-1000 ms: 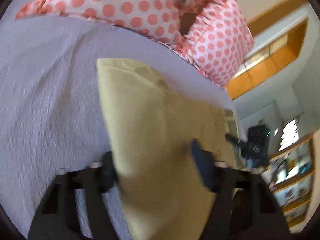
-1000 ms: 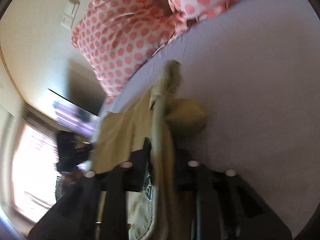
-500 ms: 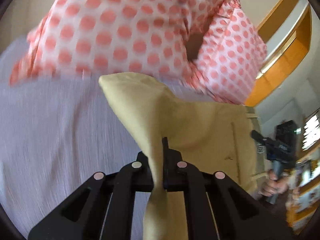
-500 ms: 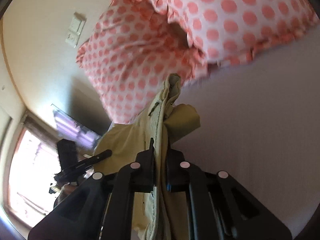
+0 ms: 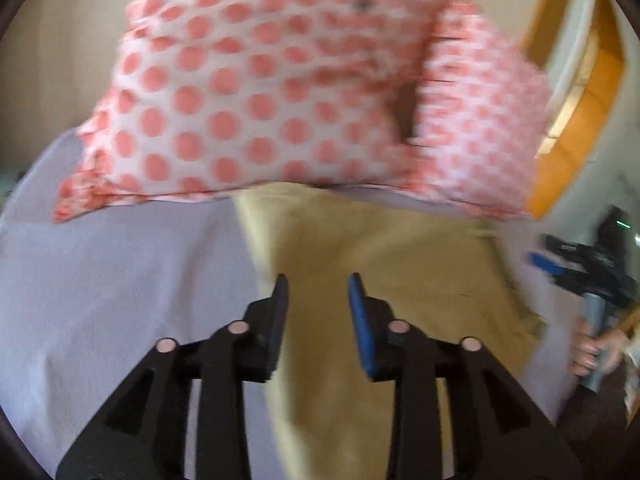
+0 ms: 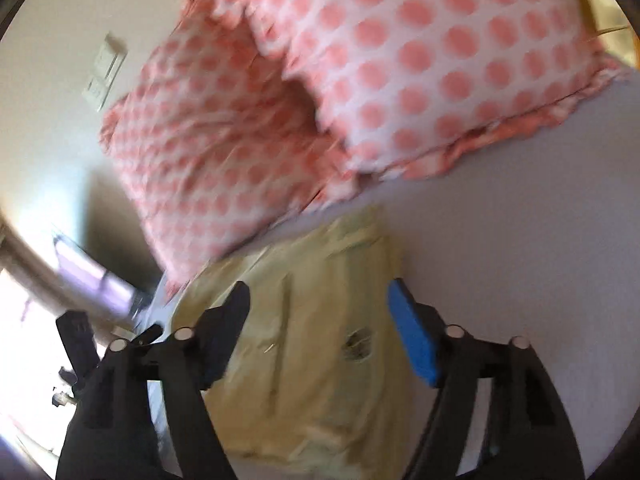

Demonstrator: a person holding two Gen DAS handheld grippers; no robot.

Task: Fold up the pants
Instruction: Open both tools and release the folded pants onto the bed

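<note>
Yellow pants [image 5: 384,264] lie spread on a pale lavender bed sheet [image 5: 120,288], their far edge touching the foot of two white pillows with coral polka dots [image 5: 256,92] propped at the head of the bed. In the left wrist view, the left claw [image 5: 316,300] hovers over the cloth with its two fingers parted and nothing between them; a blue pad lines the inner face of the right-hand finger. At the right edge of that view the right claw [image 5: 576,268] shows, a person's hand [image 5: 596,352] wrapped round its handle. In the right wrist view, the right claw [image 6: 320,304] stands wide open above the same pants [image 6: 320,344], its blue-padded finger over the bare sheet [image 6: 520,232] just beside the garment's edge and its dark finger over the cloth. The fabric there looks layered and rumpled, with a small dark mark near the middle. A wall switch plate [image 6: 104,72] sits on the cream wall behind the pillows [image 6: 400,60]. Both views are smeared by motion blur.
</note>
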